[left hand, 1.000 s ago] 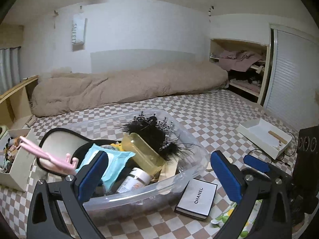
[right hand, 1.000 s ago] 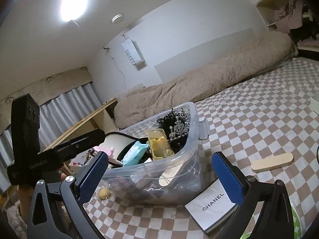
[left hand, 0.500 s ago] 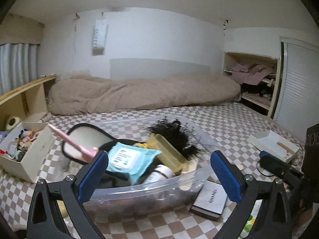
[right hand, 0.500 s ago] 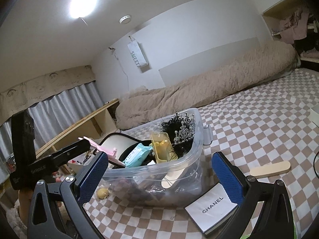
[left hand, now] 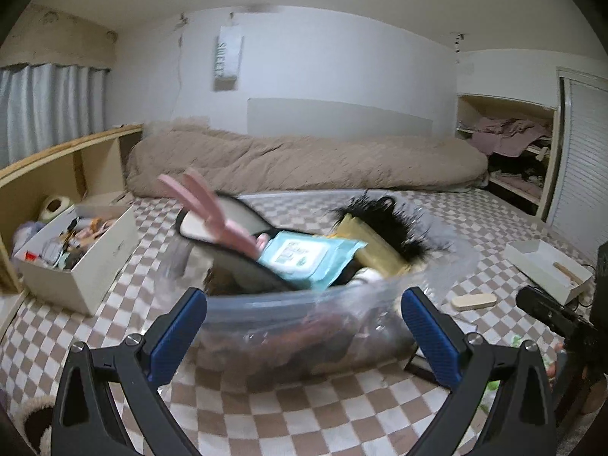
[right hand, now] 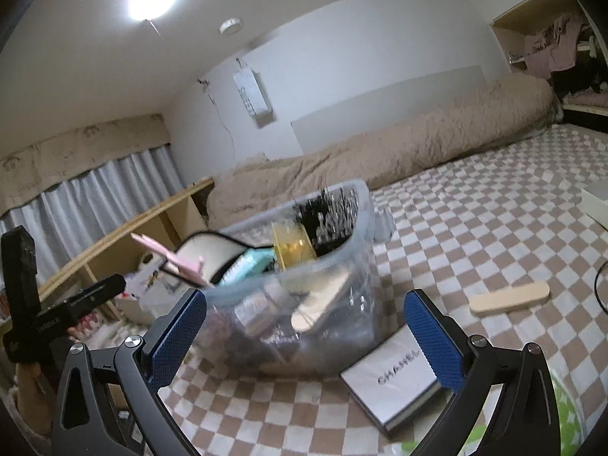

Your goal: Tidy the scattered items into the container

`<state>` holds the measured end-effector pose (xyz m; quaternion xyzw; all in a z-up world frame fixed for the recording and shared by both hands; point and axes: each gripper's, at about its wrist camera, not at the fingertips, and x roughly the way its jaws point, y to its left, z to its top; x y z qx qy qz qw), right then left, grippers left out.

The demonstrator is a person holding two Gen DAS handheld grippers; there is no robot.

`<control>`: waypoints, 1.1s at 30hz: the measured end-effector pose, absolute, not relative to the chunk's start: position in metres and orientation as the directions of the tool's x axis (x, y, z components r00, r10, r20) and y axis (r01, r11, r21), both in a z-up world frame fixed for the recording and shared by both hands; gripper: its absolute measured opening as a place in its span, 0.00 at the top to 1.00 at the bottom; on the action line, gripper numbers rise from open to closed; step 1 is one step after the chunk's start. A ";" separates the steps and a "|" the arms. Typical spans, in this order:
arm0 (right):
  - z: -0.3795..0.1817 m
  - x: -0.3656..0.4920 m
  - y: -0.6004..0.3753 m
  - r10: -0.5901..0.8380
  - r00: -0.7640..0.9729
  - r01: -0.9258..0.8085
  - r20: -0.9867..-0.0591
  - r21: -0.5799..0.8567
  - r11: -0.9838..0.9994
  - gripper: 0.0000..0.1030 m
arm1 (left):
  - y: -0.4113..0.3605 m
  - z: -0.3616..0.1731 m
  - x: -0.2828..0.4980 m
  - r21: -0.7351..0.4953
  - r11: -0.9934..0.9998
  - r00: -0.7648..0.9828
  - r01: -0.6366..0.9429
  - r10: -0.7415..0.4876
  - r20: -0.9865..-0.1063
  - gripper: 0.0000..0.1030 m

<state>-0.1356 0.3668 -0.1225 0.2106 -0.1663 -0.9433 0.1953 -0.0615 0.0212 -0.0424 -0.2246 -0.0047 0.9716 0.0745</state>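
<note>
Container (left hand: 304,326), a clear plastic tub, sits on the checked bed cover (left hand: 304,425) straight ahead of both cameras, and it is already heaped. Behind it a long beige duvet (left hand: 304,159) lies along the wall, and off to the left a white cardboard box (left hand: 81,262) full of small things stands beside a wooden shelf.

Inside the tub, from biggest down: a black-rimmed mirror (left hand: 224,220) leans at the left end with a pink clip (left hand: 212,205) poking up over it; a black feathery headpiece (left hand: 383,220) with sparkly trim fills the far end; a blue pack of wipes (left hand: 304,258) rests on top in the middle; a yellow box (left hand: 370,247) is wedged next to it. Darker items lower down are too blurred to name.

Still outside are a flat black-and-white perfume box (right hand: 395,380) lying just beside the tub's near right corner, and a pale wooden nail file (right hand: 509,298) further right, well apart from the tub. A white tray (left hand: 547,269) holding another stick sits beyond that.

Left tongs (left hand: 304,334) are spread wide and grip nothing. Right tongs (right hand: 304,332) are likewise spread wide and empty, with the perfume box lying just under the right finger.

Most of the tidying looks done; the perfume box and the nail file appear to be what is left.
</note>
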 end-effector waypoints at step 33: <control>-0.197 -0.110 0.332 -0.373 -0.759 0.212 -0.534 0.339 -0.917 0.00 | -0.090 -0.170 -0.089 -0.114 -0.944 -0.710 0.309 -0.149 -0.689 0.00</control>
